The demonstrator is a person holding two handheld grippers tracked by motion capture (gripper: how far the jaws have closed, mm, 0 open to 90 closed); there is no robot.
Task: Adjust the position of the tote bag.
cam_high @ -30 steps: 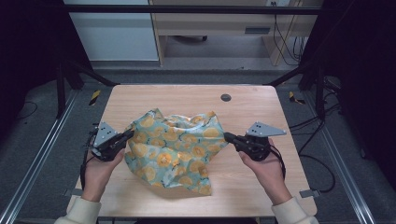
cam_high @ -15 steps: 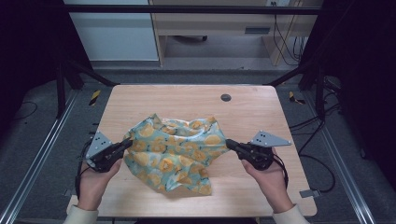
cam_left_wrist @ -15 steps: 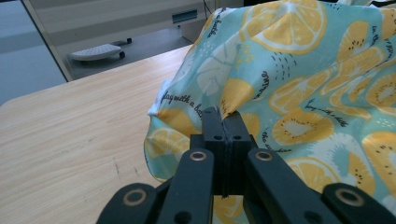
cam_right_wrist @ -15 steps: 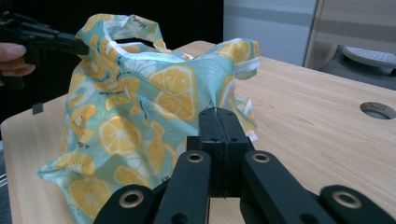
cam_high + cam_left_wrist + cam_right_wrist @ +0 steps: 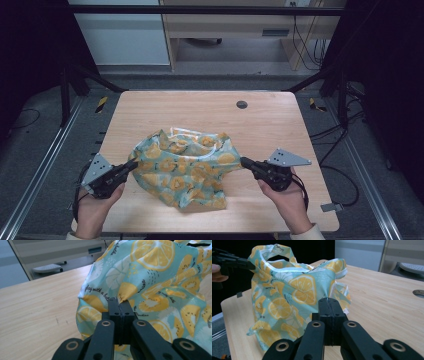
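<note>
At frame centre, the lemon-print cloth bag point(image 5: 187, 167) hangs stretched between the left hand-held gripper point(image 5: 132, 165) and the right hand-held gripper point(image 5: 245, 161), each clamped on fabric; its inside is hidden.

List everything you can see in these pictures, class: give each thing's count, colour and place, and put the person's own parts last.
cloth: one, teal with yellow lemon print, crumpled, mid-table toward the near edge, stretched between the two tongs
table: one, light wood, centre of the high view
round grommet: one, dark, far right part of the tabletop
cabinet: one, pale, on the floor beyond the table
left tongs: one, black, shut on the cloth's left side
right tongs: one, black, shut on the cloth's right side
hands: two, at the near edge, each holding tongs
</note>
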